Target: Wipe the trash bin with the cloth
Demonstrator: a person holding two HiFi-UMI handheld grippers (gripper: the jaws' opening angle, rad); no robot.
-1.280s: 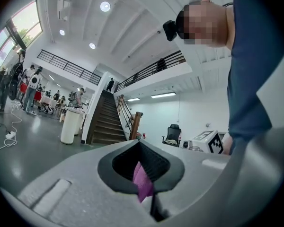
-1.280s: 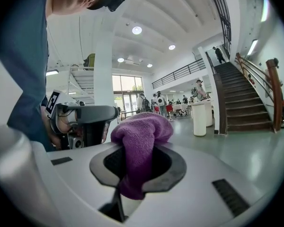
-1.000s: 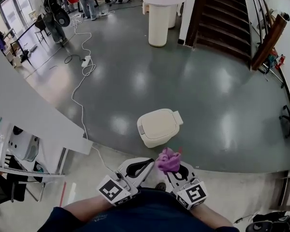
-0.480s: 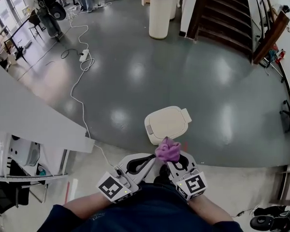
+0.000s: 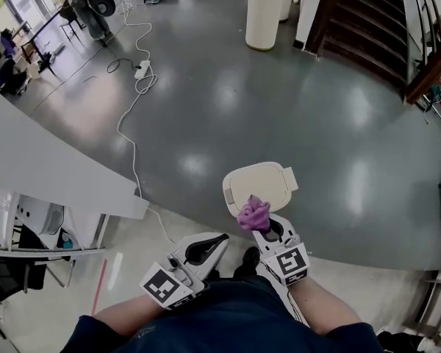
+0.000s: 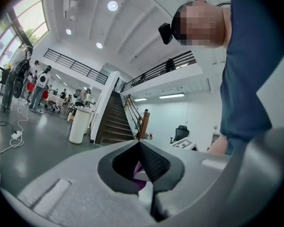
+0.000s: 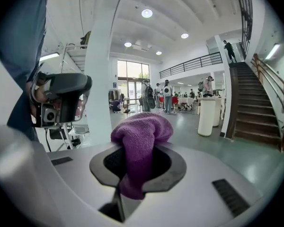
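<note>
A cream trash bin (image 5: 259, 186) with its lid down stands on the grey floor just ahead of me. My right gripper (image 5: 267, 229) is shut on a bunched purple cloth (image 5: 253, 215), which hangs over the bin's near edge. In the right gripper view the cloth (image 7: 141, 136) bulges up out of the closed jaws of that gripper (image 7: 137, 163). My left gripper (image 5: 208, 245) hangs lower and to the left, off the bin, with its jaws shut on nothing. In its own view the left gripper (image 6: 141, 167) points past the bin toward the stairs.
A white cable with a power strip (image 5: 141, 70) snakes over the floor to the left. A white counter (image 5: 51, 171) runs along the left side. A white round stand (image 5: 268, 9) and a dark staircase (image 5: 367, 28) are far ahead. People stand at the far back left.
The bin has come nearer in the head view. My right gripper carried the cloth forward to the bin's near edge. The left gripper dropped back a little.
</note>
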